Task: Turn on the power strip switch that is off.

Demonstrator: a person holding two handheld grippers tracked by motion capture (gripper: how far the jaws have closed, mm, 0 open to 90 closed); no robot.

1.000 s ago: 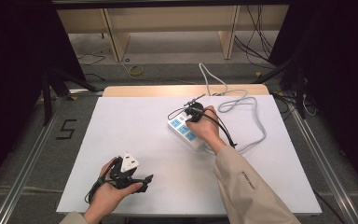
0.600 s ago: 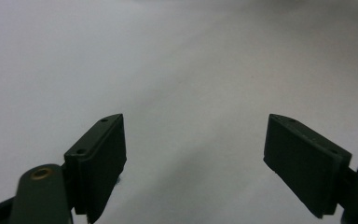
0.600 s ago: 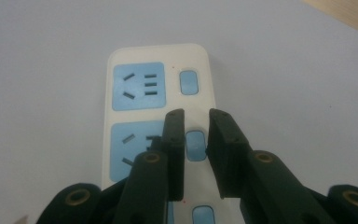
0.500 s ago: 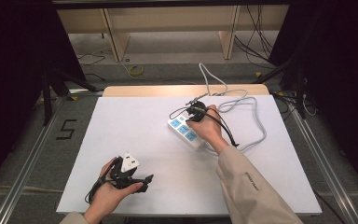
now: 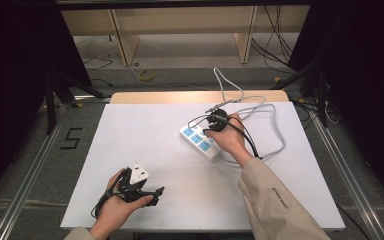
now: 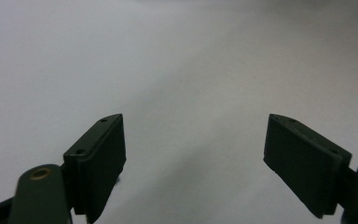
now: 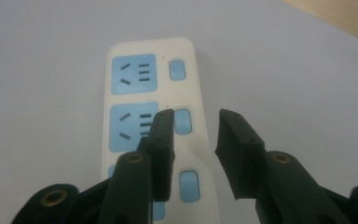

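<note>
Power strip (image 5: 199,141): white, blue sockets, lying aslant right of the counter (image 5: 130,130) centre, nearer the far edge; grey cable (image 5: 275,135) looping towards the right edge; right tool (image 7: 193,140) directly above it, jaws partly open, holding nothing, tips over the middle rocker switch (image 7: 182,121); strip's near end cut off behind the jaws; left tool (image 6: 193,154) near the front-left corner, jaws wide open, empty, over bare counter
</note>
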